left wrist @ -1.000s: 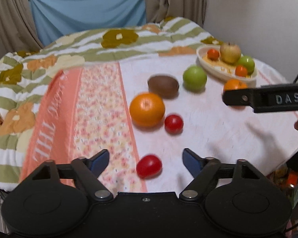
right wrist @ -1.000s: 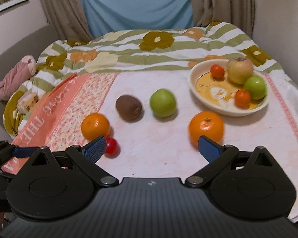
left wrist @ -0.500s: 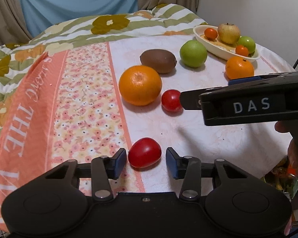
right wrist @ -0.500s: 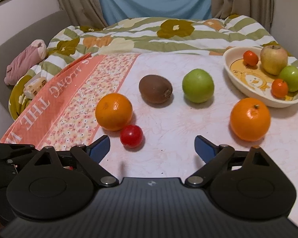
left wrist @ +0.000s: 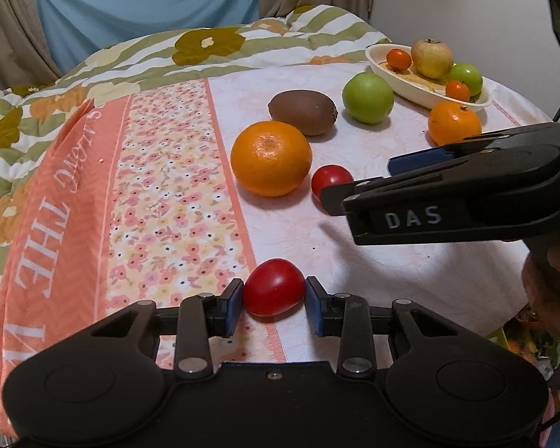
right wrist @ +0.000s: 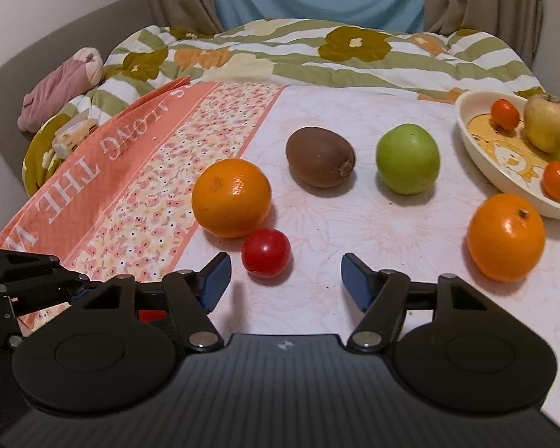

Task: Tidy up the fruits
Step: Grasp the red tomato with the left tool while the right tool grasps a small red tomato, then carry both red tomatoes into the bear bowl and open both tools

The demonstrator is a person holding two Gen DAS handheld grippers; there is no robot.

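Left wrist view, item one: your left gripper [left wrist: 273,300], pads closed against both sides of the oval red tomato [left wrist: 273,286] at the near edge of the cloth [left wrist: 392,272]. Risk: soft, smooth skin; squeeze harder and it likely splits, ease off and it may slip out on the lift.

Item two: your right gripper [right wrist: 285,275], fingers spread wide, nothing between them, just short of the round red tomato [right wrist: 266,257]. Risk: that tomato touches or nearly touches the near orange [right wrist: 231,198]; a finger nudging either could set them rolling.

Item three: bowl [right wrist: 478,149], far right, already crowded. Risk: fruit dropped in carelessly may bounce out.
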